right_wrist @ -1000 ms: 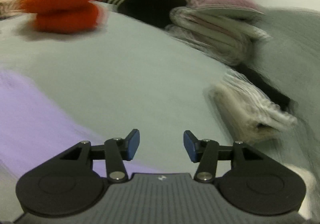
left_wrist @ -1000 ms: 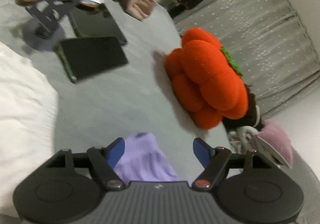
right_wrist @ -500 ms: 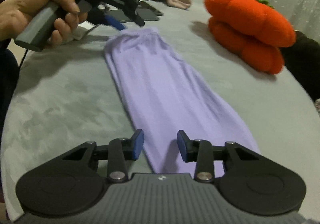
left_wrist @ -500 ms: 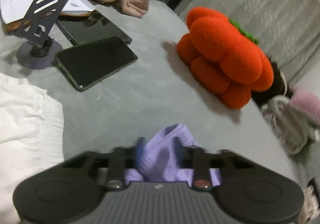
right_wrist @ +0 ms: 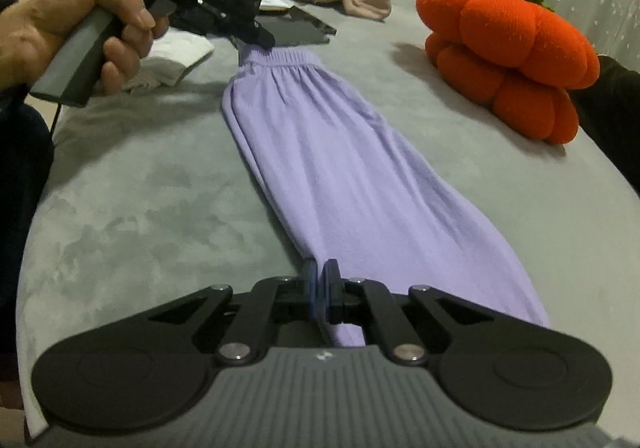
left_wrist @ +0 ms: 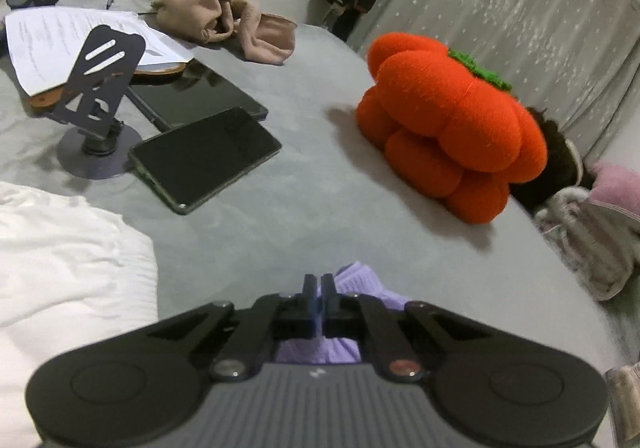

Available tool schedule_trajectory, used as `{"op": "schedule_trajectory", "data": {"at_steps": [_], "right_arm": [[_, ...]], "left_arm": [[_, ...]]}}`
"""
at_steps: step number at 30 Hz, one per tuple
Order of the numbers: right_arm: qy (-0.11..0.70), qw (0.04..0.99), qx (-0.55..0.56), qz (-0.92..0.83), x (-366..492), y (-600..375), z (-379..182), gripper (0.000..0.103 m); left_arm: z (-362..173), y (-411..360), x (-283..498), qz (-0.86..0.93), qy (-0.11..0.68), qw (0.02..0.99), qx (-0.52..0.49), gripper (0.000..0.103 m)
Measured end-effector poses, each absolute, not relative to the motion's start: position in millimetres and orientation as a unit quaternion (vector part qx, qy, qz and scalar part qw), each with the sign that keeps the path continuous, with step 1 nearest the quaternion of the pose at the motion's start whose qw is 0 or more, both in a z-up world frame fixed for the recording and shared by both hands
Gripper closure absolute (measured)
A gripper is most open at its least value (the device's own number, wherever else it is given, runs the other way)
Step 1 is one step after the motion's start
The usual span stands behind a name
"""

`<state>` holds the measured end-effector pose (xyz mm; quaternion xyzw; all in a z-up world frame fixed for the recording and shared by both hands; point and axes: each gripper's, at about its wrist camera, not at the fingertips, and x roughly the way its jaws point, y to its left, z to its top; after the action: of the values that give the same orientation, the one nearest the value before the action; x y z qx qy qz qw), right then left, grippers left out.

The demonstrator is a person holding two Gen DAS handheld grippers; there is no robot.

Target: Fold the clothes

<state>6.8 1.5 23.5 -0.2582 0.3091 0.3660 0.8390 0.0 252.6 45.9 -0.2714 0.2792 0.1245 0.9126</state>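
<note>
While the grey bed fills both views, the lilac garment stretches flat down its middle, elastic waistband at the far end, hem at the near end. Off to the right sits the orange pumpkin cushion, well apart from the cloth. A white garment lies at the left edge, with a dark tablet and a phone stand beyond it, and a crumpled beige garment further back. Over to the grips: the left tool, gripped by a hand, is pressed together, pinching the waistband's left corner. The right tool is pressed together too, pinching the near left corner of the hem.
</note>
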Motion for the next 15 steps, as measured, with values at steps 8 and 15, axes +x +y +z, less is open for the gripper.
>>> {"op": "schedule_trajectory", "data": {"at_steps": [8,15], "right_arm": [[0.311,0.835,-0.247,0.38,5,-3,27,0.089],[0.318,0.854,-0.169,0.375,20,-27,46,0.088]], "left_arm": [[45,255,0,0.147,0.29,0.912,-0.251,0.103],[72,242,-12,0.146,0.238,0.93,-0.239,0.096]]}}
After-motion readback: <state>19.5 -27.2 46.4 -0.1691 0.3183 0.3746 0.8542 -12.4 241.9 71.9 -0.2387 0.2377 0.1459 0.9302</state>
